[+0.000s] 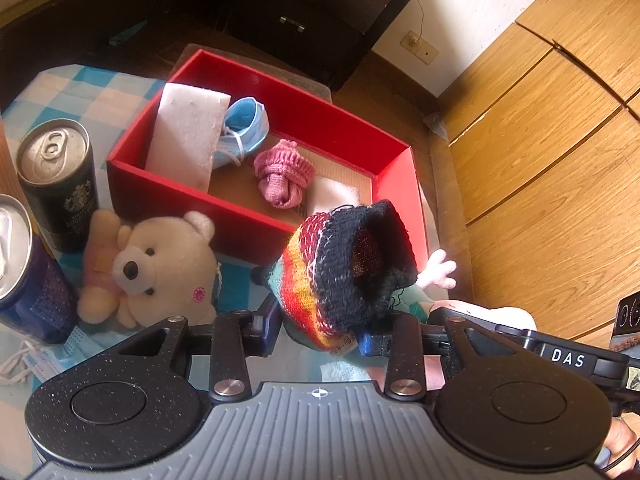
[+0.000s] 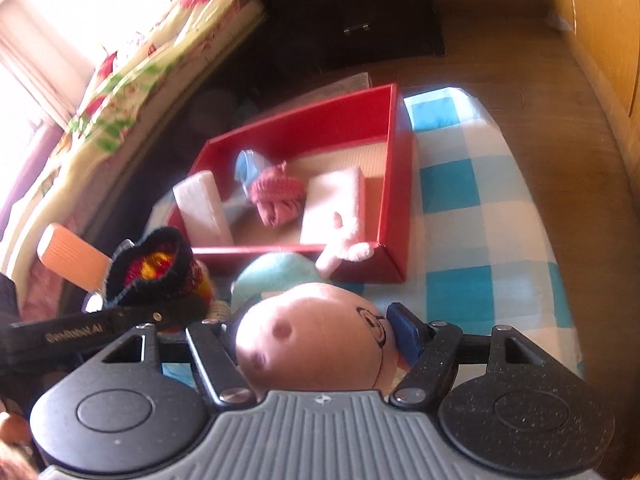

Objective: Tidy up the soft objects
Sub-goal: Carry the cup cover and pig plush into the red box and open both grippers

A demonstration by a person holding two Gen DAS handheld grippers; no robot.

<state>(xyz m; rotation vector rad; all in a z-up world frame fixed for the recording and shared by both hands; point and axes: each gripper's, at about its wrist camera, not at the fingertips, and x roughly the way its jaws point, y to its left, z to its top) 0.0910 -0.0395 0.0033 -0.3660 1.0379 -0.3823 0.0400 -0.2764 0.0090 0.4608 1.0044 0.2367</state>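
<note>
Sock (image 1: 283, 173) in box (image 1: 256, 220), teddy (image 1: 160, 268) beside.

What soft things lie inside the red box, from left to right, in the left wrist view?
White foam block → blue face mask → pink knitted bundle → white folded cloth, partly hidden behind the striped knitted hat.

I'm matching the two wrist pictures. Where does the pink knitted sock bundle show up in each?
Left wrist: pink sock bundle lies mid-frame inside the red box, right of the blue face mask.
Right wrist: it sits centre, slightly left, between two white foam blocks.
Shared landmark: the red box.
</note>
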